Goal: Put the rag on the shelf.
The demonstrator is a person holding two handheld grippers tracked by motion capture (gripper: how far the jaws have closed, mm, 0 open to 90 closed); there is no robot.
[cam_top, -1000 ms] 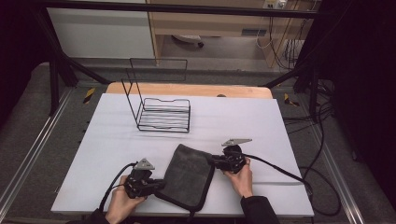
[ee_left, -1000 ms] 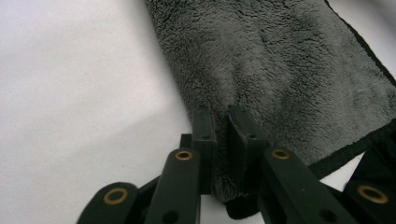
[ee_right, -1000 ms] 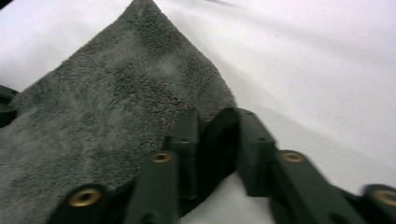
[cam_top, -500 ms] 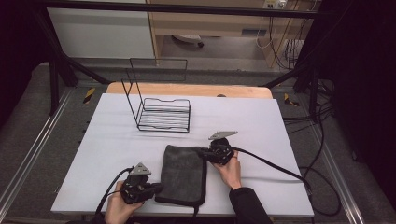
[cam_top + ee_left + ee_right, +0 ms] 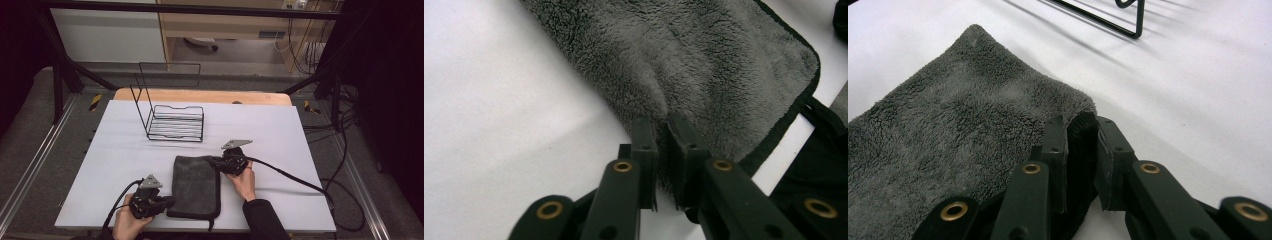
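A dark grey folded fleece towel (image 5: 196, 186) with a black hem lies flat on the white table (image 5: 120, 150). My left gripper (image 5: 167, 202) pinches its near left edge; in the left gripper view the towel (image 5: 704, 65) bunches up between the two jaws of the gripper (image 5: 661, 125). My right gripper (image 5: 214, 161) grips the far right corner, and in the right gripper view the gripper (image 5: 1080, 125) has the black hem of the towel (image 5: 948, 145) wedged between its jaws.
A black wire rack (image 5: 172, 120) with a tall back frame stands behind the towel, its corner (image 5: 1128, 20) visible past my right jaws. Cables trail off to the right side of the table. A wooden strip (image 5: 200, 96) runs along the far edge.
The towel has been swung from a slant to lie square with the table edge. My right gripper moved forward and left with its corner; my left gripper drew back toward the near edge.
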